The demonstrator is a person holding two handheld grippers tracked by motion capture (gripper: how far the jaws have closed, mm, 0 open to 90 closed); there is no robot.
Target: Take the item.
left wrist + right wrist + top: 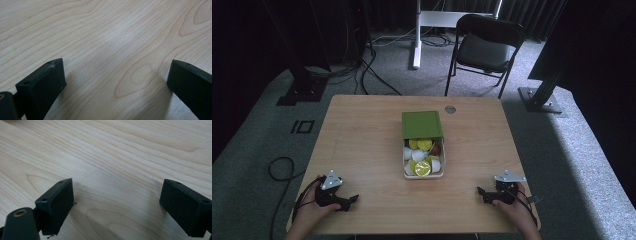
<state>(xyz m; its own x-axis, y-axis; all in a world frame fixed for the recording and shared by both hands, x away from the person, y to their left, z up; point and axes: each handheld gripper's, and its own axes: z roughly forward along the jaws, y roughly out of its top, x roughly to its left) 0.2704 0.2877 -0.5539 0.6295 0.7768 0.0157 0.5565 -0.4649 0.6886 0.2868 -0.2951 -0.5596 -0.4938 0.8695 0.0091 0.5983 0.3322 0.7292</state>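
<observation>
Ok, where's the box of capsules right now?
In the high view the box sits mid-table, its green lid slid toward the far side, between the left claw and right claw.

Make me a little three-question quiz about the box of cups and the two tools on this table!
1. True or false: the green lid covers the whole box.
2. Which tool is clamped on a cup: A the left tool, B the right tool, C neither?
3. Fill in: the cups in the box have yellow and ____ tops.

Key
1. False: the near part is uncovered and cups show.
2. C: both rest open near the table's near edge.
3. White.
</observation>
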